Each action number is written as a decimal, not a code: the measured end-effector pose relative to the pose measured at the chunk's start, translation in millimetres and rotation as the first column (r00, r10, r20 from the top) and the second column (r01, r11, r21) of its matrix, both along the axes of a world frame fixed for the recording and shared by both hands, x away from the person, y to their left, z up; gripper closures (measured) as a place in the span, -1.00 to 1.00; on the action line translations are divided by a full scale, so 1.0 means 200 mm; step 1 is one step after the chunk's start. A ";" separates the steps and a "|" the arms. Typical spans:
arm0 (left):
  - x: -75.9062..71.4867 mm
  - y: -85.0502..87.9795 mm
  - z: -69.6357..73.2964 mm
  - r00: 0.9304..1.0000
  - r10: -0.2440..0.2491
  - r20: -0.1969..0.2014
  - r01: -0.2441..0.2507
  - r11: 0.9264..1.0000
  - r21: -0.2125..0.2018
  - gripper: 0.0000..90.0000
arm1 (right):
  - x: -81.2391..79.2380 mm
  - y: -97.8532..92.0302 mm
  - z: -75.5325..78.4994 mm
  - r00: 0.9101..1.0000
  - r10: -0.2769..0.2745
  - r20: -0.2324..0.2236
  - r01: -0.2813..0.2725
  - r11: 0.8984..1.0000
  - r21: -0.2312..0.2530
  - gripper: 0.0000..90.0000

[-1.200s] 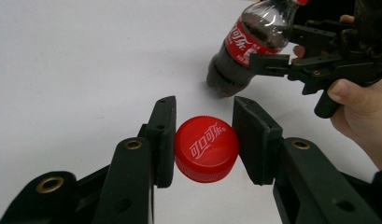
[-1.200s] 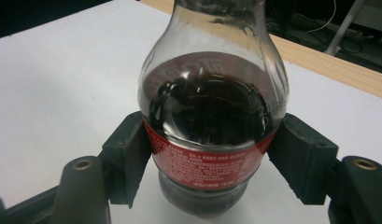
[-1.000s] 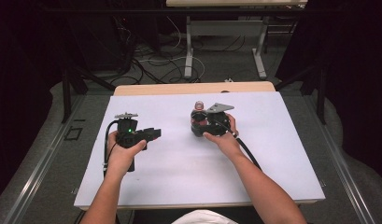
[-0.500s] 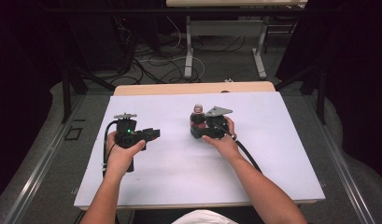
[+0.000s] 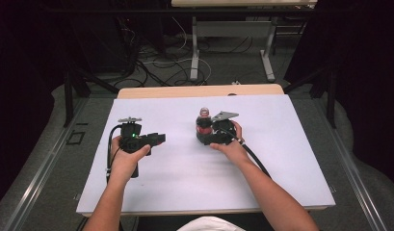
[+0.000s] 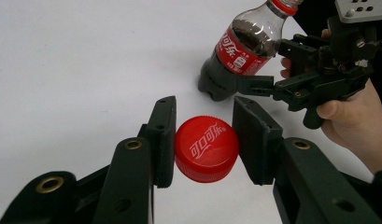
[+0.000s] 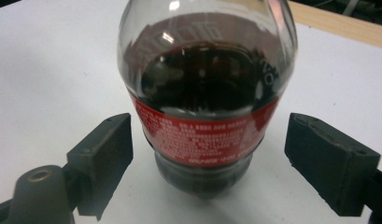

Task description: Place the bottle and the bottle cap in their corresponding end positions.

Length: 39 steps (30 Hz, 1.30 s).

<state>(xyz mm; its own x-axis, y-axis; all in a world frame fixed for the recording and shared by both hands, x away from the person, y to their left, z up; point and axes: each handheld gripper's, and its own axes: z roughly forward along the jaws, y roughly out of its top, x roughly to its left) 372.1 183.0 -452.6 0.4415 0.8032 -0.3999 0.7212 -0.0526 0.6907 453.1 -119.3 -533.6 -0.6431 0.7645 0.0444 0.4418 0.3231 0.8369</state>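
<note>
On the white table [image 5: 281, 159] we have the cap already off: our left gripper [image 6: 205, 144] pinches the ribbed red plastic screw cap [image 6: 206, 148] between its flat black pads. The clear plastic cola bottle [image 7: 205, 93] with its red label stands upright between the spread jaws of our right gripper [image 7: 212, 158], which have just been opening and no longer touch it. Only setting down the cap seems left.

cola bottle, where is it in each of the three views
High view: cola bottle at mid-table, by the right hand-held gripper.
Left gripper view: upper right, tilted.
Right gripper view: centre, between the open jaws.
Shared landmark: its red label.
</note>
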 end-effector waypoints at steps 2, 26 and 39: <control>0.00 0.00 0.00 1.000 -0.001 0.003 0.001 1.000 0.011 0.37 | -0.01 0.00 0.00 1.000 -0.009 -0.024 0.009 1.000 0.004 -0.71; 0.03 -0.14 -0.14 0.996 -0.087 0.017 0.085 0.991 0.107 0.37 | -0.24 -0.17 0.03 0.991 -0.057 -0.121 0.034 0.982 -0.184 -1.00; -0.01 -0.39 -0.29 0.973 -0.226 0.044 0.214 0.957 0.195 0.37 | -0.33 -0.33 0.05 0.985 -0.099 -0.139 0.078 0.986 -0.147 -1.00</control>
